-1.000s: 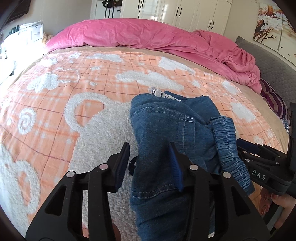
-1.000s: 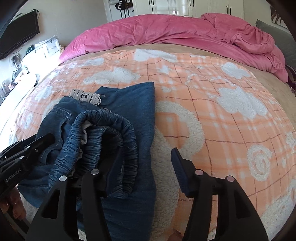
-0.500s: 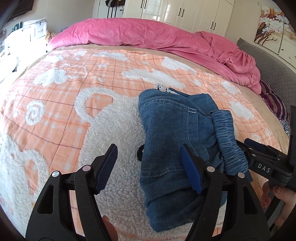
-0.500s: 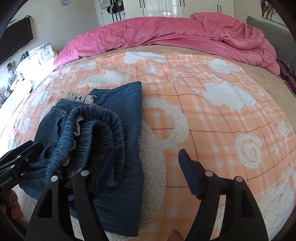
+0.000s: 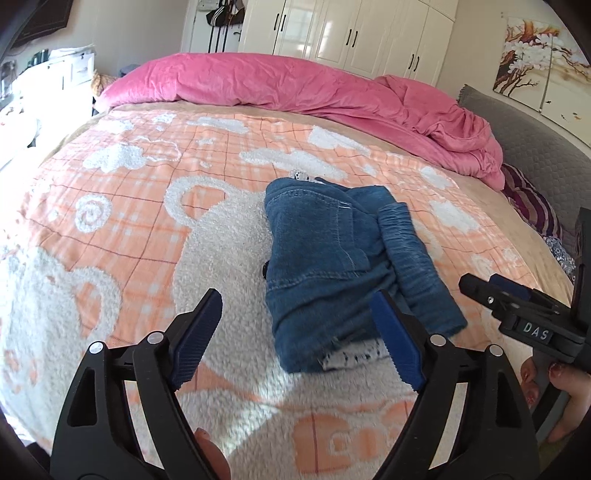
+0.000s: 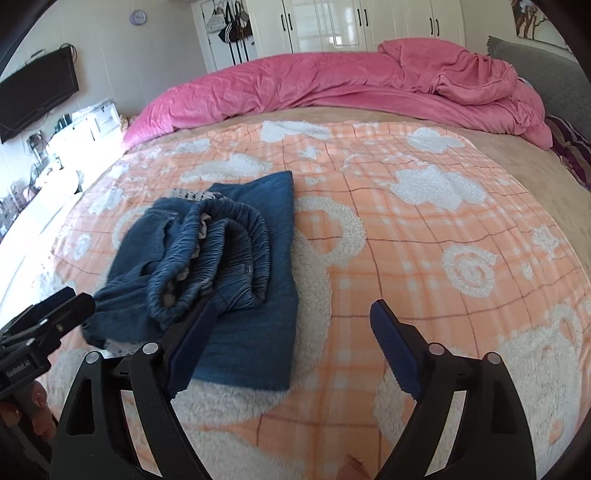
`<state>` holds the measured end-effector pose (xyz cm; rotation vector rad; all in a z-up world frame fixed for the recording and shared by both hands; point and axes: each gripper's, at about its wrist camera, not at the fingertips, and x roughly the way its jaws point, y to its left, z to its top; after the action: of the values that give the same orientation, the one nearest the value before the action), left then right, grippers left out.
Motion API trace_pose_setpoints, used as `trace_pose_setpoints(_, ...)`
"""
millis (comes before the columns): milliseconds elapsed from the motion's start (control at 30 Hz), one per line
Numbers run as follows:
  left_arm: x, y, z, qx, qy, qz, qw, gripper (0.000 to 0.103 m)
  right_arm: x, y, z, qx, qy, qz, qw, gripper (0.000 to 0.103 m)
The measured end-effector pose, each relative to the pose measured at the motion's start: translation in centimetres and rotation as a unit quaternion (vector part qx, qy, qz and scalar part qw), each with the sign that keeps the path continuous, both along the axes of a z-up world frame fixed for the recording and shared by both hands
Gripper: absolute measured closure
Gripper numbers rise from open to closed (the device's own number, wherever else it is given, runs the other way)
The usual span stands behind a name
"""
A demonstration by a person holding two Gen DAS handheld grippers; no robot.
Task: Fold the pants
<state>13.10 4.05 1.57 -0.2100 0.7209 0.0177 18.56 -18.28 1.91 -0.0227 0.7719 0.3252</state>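
blue denim pants [image 5: 325, 266] folded, rumpled

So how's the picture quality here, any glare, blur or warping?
Left wrist view: heavy fisheye bulge on the blanket, blown-out glare at the left edge, slight blur on the pants. Right wrist view: same warping, overexposed left side, wardrobe washed out.

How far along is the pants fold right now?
Done: the pants lie in a compact folded bundle on the blanket, waistband bunched on top. In hand: nothing; the left gripper and right gripper are opening with no cloth between their jaws. Left: perhaps flattening the waistband.
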Motion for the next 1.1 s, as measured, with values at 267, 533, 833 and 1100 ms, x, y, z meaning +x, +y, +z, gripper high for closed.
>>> trace_pose_setpoints(267,-5.0,-1.0,1.4,0.012,-0.025,0.000,0.9996,0.010,-6.1,-1.6,3.0,0.010,-0.073,0.010,0.997,0.005)
trace_pose_setpoints(533,-9.3,-1.2,0.7,0.013,-0.021,0.008,0.9996,0.009,-11.6,-1.9,3.3,-0.014,-0.108,0.041,0.993,0.005)
trace_pose_setpoints(833,-11.6,-1.3,-1.3,0.019,-0.001,0.019,0.9996,0.009,-15.2,-1.5,2.2,-0.039,-0.118,0.033,0.992,0.005)
trace_pose_setpoints(1100,-11.5,-2.0,-1.7,0.027,-0.002,0.012,0.9996,0.009,-15.4,-1.5,0.8,-0.038,-0.101,0.022,0.994,0.005)
